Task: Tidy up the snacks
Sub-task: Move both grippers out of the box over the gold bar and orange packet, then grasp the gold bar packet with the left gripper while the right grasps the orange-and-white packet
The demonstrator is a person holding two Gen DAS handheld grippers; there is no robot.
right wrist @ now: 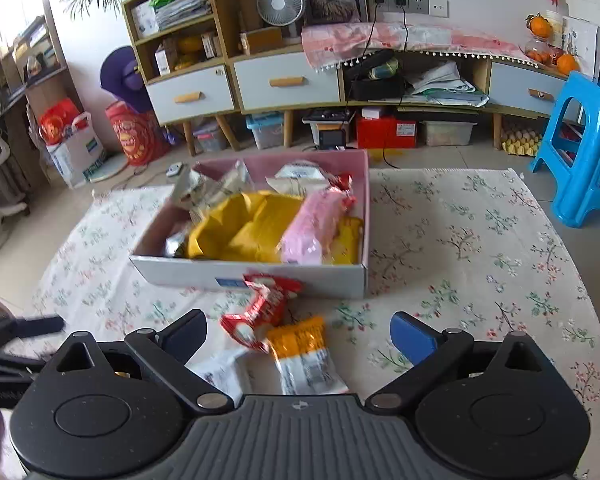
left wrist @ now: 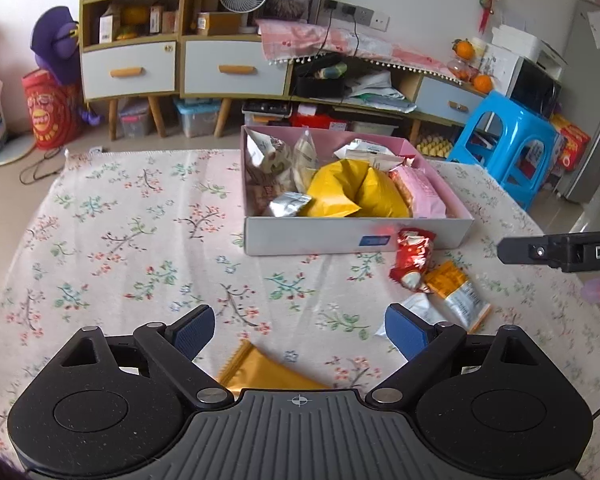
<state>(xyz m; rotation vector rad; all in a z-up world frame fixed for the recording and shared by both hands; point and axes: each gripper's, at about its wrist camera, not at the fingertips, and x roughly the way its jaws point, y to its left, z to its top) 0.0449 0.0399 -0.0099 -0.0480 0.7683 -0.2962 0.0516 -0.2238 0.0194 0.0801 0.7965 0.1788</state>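
Note:
A pink-lined cardboard box (left wrist: 356,234) (right wrist: 260,274) on the floral tablecloth holds several snack packs, among them a big yellow bag (left wrist: 342,190) (right wrist: 244,228) and a pink pack (left wrist: 422,192) (right wrist: 312,226). In front of the box lie a red packet (left wrist: 414,258) (right wrist: 266,306), an orange-and-white packet (left wrist: 458,296) (right wrist: 304,356) and a white packet (left wrist: 412,310) (right wrist: 224,370). My left gripper (left wrist: 300,334) is open and empty above a gold packet (left wrist: 260,372). My right gripper (right wrist: 298,338) is open and empty, with the orange-and-white packet between its fingers; it also shows in the left wrist view (left wrist: 560,250).
The table (left wrist: 120,240) is covered by a floral cloth. A blue plastic stool (left wrist: 508,140) (right wrist: 584,148) stands beyond its right edge. Cabinets with drawers (left wrist: 236,66) (right wrist: 284,80) line the far wall, with storage bins on the floor beneath.

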